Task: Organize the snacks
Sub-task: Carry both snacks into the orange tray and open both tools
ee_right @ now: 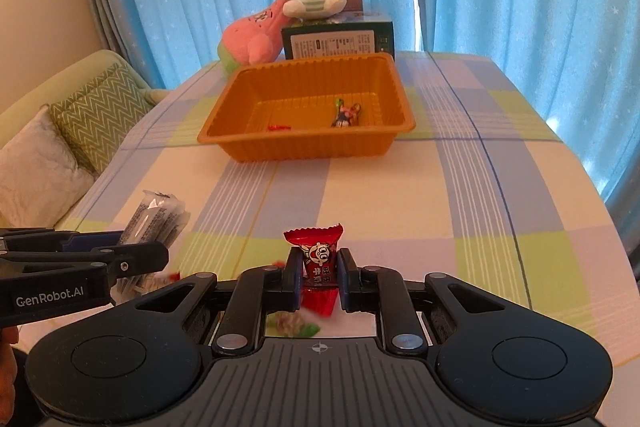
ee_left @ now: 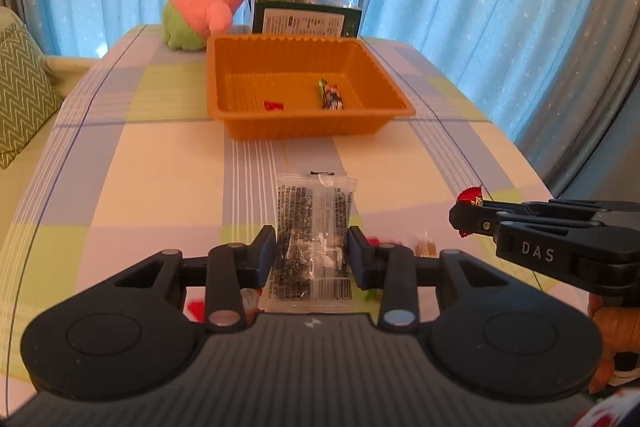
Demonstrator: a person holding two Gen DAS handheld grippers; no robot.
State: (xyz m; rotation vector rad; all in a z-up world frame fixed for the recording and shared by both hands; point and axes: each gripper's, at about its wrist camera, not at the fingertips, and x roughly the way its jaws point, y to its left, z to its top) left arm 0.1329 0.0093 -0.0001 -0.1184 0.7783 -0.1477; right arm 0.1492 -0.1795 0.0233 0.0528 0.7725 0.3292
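Two snacks already lie in the orange tray [ee_left: 308, 83]. The left claw [ee_left: 313, 255] is clamped on a clear seaweed packet [ee_left: 314, 223], the right claw [ee_right: 319, 277] on a red candy [ee_right: 318, 259], both above the table [ee_right: 400, 195]; more wrapped sweets remain below.

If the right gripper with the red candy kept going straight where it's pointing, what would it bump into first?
Probably the bare checked tablecloth: the right gripper, shut on the red wrapped candy, tilts down towards it. Beyond lies the orange ribbed plastic tray, though depth is hard to judge.
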